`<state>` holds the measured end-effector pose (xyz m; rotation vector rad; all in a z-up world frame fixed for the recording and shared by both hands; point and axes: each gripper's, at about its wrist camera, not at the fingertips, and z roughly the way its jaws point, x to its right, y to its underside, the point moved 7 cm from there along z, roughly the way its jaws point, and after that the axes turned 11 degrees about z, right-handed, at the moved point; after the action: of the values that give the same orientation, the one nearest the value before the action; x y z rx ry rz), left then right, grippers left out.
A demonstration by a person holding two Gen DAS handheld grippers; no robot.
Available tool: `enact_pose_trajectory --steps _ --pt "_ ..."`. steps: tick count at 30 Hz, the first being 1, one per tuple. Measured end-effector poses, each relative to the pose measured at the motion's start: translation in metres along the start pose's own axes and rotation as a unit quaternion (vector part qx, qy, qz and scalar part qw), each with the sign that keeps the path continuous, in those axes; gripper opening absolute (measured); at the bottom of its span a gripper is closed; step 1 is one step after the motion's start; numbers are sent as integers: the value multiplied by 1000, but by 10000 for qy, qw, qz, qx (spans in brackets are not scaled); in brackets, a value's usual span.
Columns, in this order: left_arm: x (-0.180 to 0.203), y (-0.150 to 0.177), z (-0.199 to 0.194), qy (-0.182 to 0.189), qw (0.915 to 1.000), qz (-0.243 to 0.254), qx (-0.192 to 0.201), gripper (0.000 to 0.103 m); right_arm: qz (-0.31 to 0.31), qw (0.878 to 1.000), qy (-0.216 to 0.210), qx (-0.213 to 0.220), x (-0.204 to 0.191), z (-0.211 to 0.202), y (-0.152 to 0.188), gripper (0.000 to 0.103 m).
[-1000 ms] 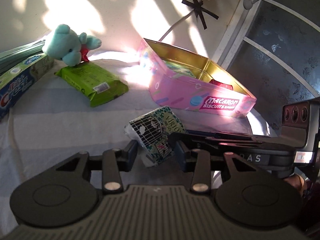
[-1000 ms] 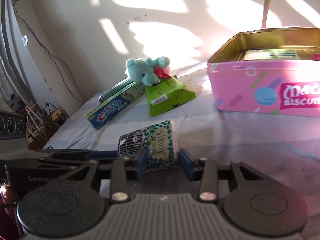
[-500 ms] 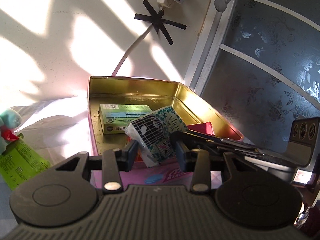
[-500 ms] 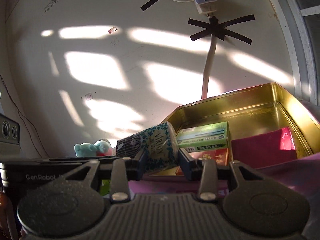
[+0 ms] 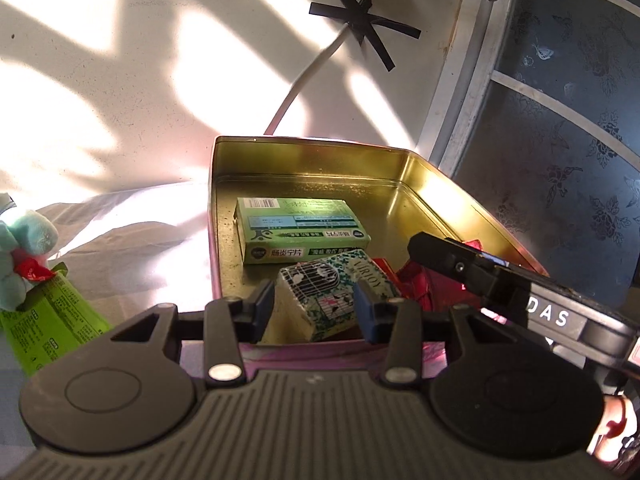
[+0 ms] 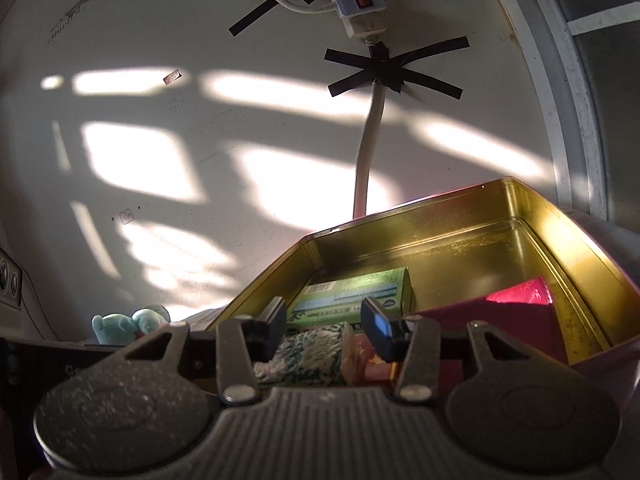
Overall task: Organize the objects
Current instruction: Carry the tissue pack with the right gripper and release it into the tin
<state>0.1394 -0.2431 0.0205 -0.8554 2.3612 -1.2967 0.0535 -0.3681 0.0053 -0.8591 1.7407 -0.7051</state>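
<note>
The tissue pack (image 5: 334,292), printed "VIRJOY", now lies inside the gold tin (image 5: 312,160) near its front wall, just below a green box (image 5: 300,236) with Chinese text; left hand-held gripper (image 5: 316,308) has just been opening, pads straddling the pack but off it; right hand-held gripper (image 6: 326,326) likewise parted, above it. Left view alone shows "DAS" on the other tool, plus a green packet (image 5: 52,324) on the bed; right view shows the power strip (image 6: 358,0) and the plush (image 6: 128,322).
</note>
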Motion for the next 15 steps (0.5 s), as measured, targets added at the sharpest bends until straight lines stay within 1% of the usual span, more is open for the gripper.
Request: enact_pose_trajectory --steps 3,7,9,13,15 --pt "11 1 -14 -261 9994 243 33 51 96 9998 44 169 1 -20 2 44" --pt "24 6 -30 -515 9969 587 56 51 99 9996 132 234 0 -47 13 44" --pt "29 12 -37 -609 9956 715 46 53 79 9996 168 193 -1 -58 19 44" --pt "30 25 -45 -709 9946 753 -32 53 -23 9997 218 49 -5 -73 34 46" --pt "27 32 -46 -815 9938 756 -92 56 -61 9996 261 -36 -6 -76 42 47"
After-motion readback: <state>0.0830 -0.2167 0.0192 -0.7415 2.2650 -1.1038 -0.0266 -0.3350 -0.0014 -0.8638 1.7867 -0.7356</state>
